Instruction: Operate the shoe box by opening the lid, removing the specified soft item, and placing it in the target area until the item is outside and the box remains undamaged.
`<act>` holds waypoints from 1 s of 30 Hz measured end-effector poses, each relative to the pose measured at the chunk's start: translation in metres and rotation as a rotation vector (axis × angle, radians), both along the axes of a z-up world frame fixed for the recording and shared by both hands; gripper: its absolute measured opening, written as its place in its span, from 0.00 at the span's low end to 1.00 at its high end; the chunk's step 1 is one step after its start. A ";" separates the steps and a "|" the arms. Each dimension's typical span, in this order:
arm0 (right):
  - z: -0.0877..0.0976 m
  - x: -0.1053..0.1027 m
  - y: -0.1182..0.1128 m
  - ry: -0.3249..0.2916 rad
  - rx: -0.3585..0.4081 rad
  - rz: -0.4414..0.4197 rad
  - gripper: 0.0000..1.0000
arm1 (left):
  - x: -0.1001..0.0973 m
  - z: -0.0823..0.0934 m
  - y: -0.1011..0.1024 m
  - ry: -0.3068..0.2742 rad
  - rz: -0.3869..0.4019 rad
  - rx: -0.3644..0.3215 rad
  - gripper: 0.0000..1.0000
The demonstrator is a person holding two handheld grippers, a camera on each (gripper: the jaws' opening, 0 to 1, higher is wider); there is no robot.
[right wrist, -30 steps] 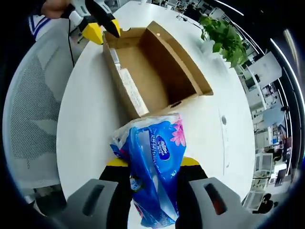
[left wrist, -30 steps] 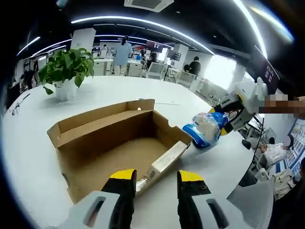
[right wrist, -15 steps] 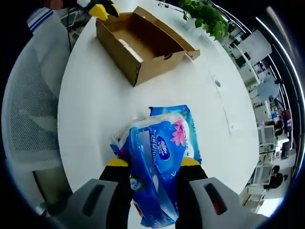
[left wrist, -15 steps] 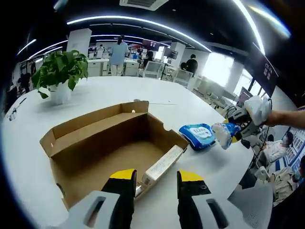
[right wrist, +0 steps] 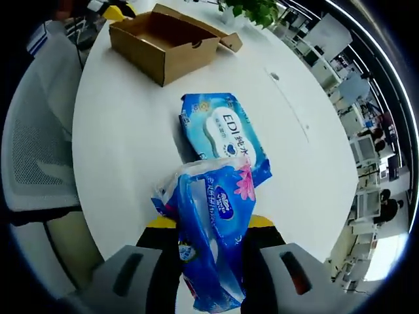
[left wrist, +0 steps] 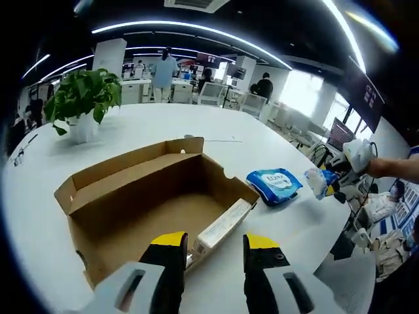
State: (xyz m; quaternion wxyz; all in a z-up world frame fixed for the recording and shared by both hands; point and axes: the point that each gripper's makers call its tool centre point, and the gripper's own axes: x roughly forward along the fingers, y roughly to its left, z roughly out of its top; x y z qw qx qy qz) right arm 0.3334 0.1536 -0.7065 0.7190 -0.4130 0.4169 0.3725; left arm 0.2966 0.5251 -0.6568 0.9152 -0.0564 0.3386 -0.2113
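Shoe box [left wrist: 154, 203]: one, lid open, on the white tabletop [left wrist: 262, 147]. Two soft packs: one flat wipes pack [right wrist: 224, 134] lying on the tabletop at 3 o'clock of the box, one tissue pack [right wrist: 209, 229] clamped in the right claw [right wrist: 211, 245]. Since 0.5 s ago the right claw has drawn back, uncovering the wipes pack. Left claw [left wrist: 213, 252] open, empty, at the box's near wall.

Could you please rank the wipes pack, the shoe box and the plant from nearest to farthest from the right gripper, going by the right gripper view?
1. Wipes pack: flat on the table just beyond the jaws.
2. Shoe box: farther up the table, upper left.
3. Plant: beyond the box, at the top edge.
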 end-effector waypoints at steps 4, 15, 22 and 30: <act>-0.003 -0.002 -0.011 0.006 0.004 -0.020 0.30 | -0.001 0.001 0.002 0.001 0.011 0.004 0.34; -0.008 0.000 -0.026 0.017 0.002 -0.032 0.30 | -0.008 0.000 0.005 0.013 0.030 0.021 0.34; -0.009 0.010 -0.040 0.022 -0.014 -0.028 0.30 | -0.011 0.001 0.010 0.012 0.050 0.028 0.34; -0.017 0.031 -0.059 0.029 -0.102 0.037 0.31 | -0.018 -0.001 0.011 0.020 0.066 0.033 0.34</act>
